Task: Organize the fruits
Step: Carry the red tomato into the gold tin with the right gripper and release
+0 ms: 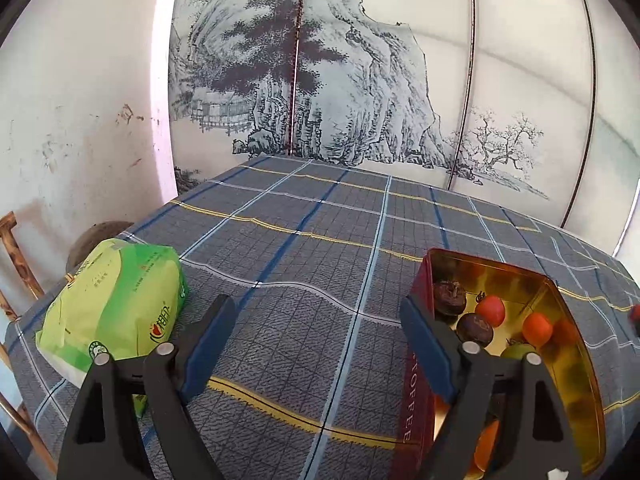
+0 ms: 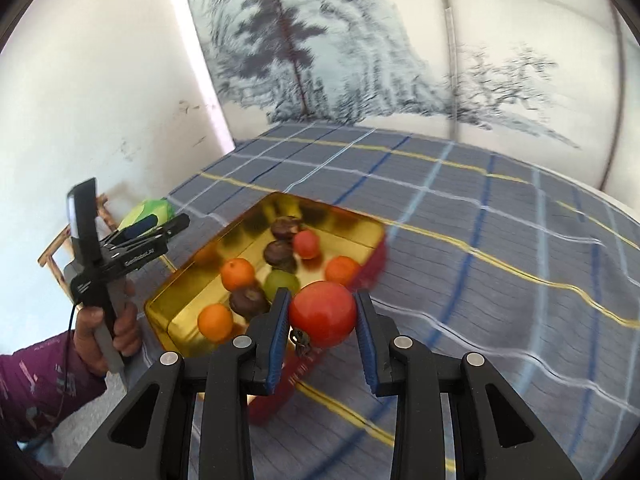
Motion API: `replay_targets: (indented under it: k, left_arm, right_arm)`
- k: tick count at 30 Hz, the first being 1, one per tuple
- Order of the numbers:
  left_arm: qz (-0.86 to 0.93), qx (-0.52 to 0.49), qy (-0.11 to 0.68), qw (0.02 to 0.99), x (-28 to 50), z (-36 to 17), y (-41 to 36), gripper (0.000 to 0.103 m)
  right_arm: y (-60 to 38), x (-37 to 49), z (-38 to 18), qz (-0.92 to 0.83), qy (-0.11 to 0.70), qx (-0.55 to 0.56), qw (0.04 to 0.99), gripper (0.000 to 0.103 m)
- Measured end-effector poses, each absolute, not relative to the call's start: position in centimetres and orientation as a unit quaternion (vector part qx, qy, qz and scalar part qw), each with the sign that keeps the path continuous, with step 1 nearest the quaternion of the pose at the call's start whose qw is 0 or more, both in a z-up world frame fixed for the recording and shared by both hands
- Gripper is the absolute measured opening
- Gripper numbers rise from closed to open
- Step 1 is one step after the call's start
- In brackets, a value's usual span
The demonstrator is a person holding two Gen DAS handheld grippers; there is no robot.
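My right gripper (image 2: 322,322) is clamped on a red tomato (image 2: 322,313), both blue pads pressed to its sides, its stem end hanging at 6 o'clock. I point it downward across the checked tablecloth (image 2: 500,240), with the tomato just at the near right corner of the gold-lined tin (image 2: 360,228), at about 11 o'clock from my grip. Inside the tin lie oranges (image 2: 238,273), dark brown fruits (image 2: 280,254), a green one (image 2: 281,282) and another small red one (image 2: 306,243).

My left hand (image 2: 106,330), out at 9 o'clock in the right wrist view, grasps the handle upright, purple sleeve (image 2: 36,372) behind it. My left gripper (image 1: 316,332) stands wide apart with nothing between its fingers, only bare cloth below; the right finger (image 1: 428,344) overlaps the tin's red wall (image 1: 416,400). A green packet (image 1: 116,304) lies at 9 o'clock.
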State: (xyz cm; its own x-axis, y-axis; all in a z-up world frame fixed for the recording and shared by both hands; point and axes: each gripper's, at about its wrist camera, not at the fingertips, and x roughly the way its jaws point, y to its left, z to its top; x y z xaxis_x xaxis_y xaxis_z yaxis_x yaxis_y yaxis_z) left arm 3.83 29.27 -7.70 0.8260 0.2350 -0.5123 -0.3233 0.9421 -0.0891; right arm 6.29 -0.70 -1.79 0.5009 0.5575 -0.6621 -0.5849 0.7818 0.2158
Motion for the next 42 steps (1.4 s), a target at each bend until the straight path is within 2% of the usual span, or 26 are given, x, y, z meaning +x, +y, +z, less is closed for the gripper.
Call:
replay_targets:
  k: [5, 16, 42]
  left_arm:
    - [0.146, -0.072, 0.257, 0.953, 3.8, -7.8, 28.9, 0.091]
    - [0.147, -0.044, 0.238, 0.959, 3.3, -7.4, 27.6, 0.095]
    - [0.148, -0.041, 0.24, 0.959, 3.2, -7.5, 27.5, 0.097]
  right_arm:
    - [3.0, 8.2, -3.8, 0.326, 0.4, -0.047, 0.855, 0.033]
    - [5.7, 8.8, -5.9, 0.325, 0.419, -0.08, 0.844, 0.033]
    - [6.9, 8.7, -7.1, 0.319, 0.424, -0.088, 0.843, 0.033]
